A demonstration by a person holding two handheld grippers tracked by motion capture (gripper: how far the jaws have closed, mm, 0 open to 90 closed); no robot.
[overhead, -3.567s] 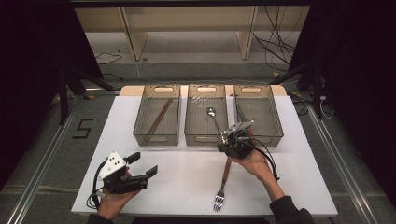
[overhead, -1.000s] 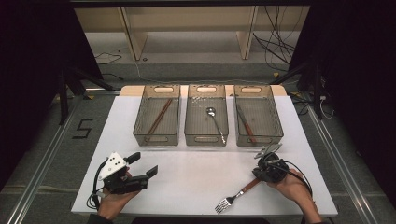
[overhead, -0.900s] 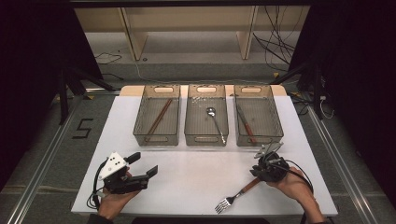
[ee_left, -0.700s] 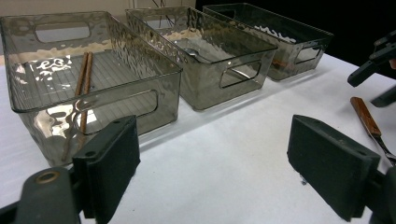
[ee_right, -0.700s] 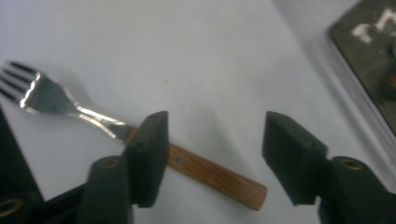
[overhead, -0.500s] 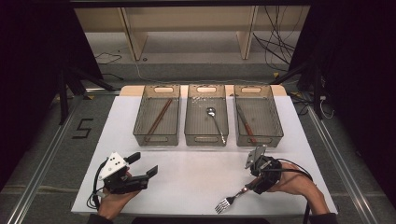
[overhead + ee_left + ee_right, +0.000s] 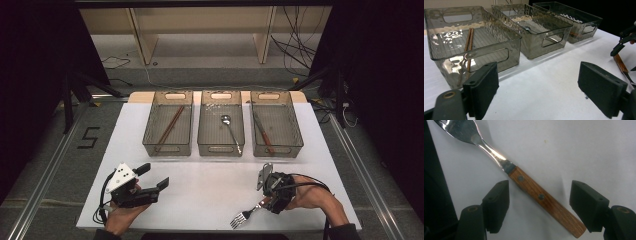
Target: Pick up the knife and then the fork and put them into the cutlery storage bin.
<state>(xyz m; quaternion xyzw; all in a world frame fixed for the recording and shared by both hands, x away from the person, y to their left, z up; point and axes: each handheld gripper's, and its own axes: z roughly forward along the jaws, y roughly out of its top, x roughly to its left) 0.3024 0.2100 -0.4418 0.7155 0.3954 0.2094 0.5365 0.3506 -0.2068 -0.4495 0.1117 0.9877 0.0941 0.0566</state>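
Lab or recording studio, not a home. White table (image 7: 210, 200) stands in a bay closed off by black curtains (image 7: 380, 75) on both sides. Bare grey floor with metal rails (image 7: 40, 185) along the table's flanks; a "5" marked on the floor (image 7: 89, 137). Loose cables (image 7: 300, 47) trail beyond the table, near a plain wooden shelf frame (image 7: 200, 30). Ahead of the left jaws, three identical clear bins (image 7: 474, 42) sit in a row, a staged setup.
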